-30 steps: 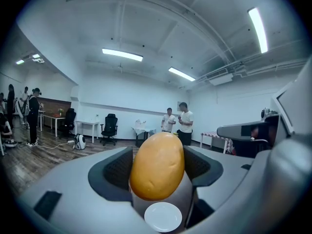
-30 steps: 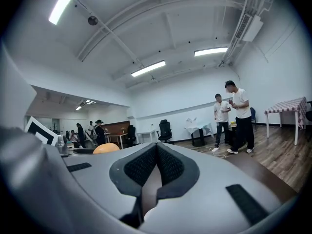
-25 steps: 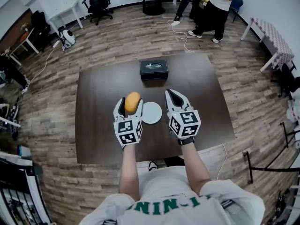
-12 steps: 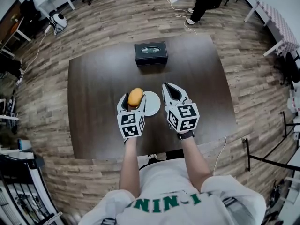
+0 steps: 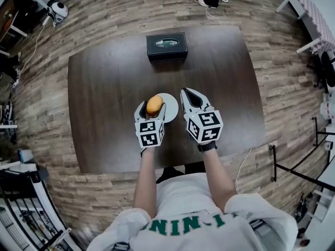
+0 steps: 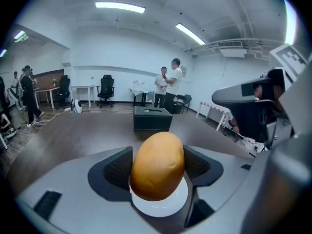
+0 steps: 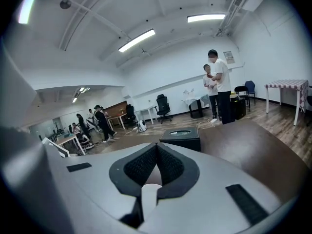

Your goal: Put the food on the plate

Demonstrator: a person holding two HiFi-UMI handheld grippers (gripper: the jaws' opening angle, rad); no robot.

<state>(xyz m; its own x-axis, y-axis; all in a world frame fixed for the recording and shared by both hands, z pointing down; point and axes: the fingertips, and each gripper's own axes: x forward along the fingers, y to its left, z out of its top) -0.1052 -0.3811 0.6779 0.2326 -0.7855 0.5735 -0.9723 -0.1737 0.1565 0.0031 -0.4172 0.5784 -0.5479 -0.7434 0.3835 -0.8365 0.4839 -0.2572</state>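
Transfer: left gripper (image 5: 151, 107) holds bread roll (image 6: 157, 165) over white plate (image 5: 171, 106).
Pads clamp its sides; right gripper (image 5: 189, 95), jaws together, sits beside the plate.

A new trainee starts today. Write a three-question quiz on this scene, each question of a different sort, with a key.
1. Which gripper holds the golden-brown oval bread roll? A) left gripper B) right gripper C) neither
2. True or false: the right gripper's jaws stand wide apart.
3. Fill in: at the dark brown wooden table's far edge stands a black rectangular ___.
Key: 1 A; 2 false; 3 box.
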